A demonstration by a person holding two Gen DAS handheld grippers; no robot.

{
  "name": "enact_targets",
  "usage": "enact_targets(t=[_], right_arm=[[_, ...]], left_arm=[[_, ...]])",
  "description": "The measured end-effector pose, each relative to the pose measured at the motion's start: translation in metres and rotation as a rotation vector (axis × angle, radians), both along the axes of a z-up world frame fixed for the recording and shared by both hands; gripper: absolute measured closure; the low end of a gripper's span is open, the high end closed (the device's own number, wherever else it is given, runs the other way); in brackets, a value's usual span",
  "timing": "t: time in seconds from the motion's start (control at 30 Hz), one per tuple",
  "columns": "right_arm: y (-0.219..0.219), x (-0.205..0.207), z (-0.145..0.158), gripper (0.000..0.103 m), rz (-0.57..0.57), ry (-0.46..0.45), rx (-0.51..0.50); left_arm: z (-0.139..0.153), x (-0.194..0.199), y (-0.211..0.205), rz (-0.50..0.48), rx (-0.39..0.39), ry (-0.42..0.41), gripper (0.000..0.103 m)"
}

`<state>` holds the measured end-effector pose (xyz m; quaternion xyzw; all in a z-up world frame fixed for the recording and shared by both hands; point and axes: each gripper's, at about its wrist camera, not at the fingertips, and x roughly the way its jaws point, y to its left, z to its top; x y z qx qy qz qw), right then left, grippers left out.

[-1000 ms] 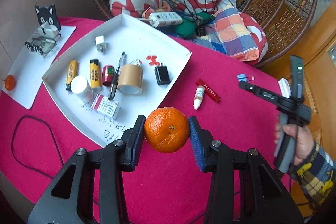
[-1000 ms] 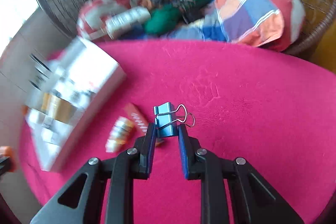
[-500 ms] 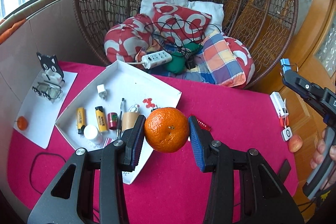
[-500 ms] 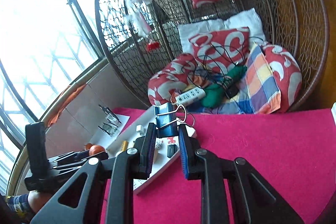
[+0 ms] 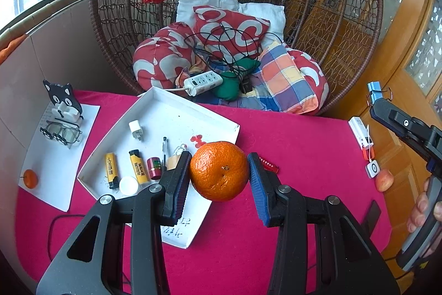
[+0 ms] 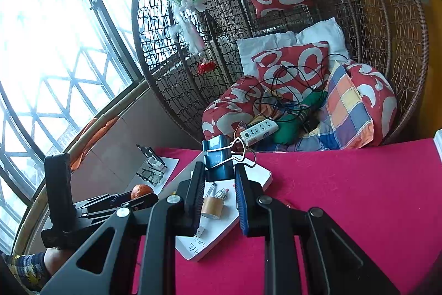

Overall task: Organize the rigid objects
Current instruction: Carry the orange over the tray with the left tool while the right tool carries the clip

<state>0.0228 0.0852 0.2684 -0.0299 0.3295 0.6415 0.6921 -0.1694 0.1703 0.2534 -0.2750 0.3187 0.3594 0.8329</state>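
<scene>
Tray [image 5: 165, 107], white and carrying two yellow lighters [image 5: 124, 167] with print too small to read, is sitting on the red counter [image 5: 290, 145]. Above it, the left gripper [image 5: 219, 179] is clamping an orange [image 5: 219, 171] between its fingers. The right gripper [image 6: 219, 190] is pinching a blue binder clip [image 6: 218, 156]; handwriting on the tray floor is staying illegible.

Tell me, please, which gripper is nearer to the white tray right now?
Left. The left gripper, shut on the orange, hangs over the white tray's near corner. The right gripper, holding the binder clip, is raised off to the tray's right side.
</scene>
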Motion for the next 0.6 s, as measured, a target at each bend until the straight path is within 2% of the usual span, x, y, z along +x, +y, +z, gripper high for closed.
enact_targets(t=[0.47, 0.6], right_arm=[[0.028, -0.041, -0.010, 0.083, 0.021, -0.008, -0.060], [0.041, -0.051, -0.018, 0.083, 0.026, 0.001, -0.081]], left_arm=[[-0.014, -0.028, 0.033, -0.026, -0.054, -0.006, 0.062], [-0.018, -0.043, 0.055, -0.003, -0.068, -0.014, 0.062]])
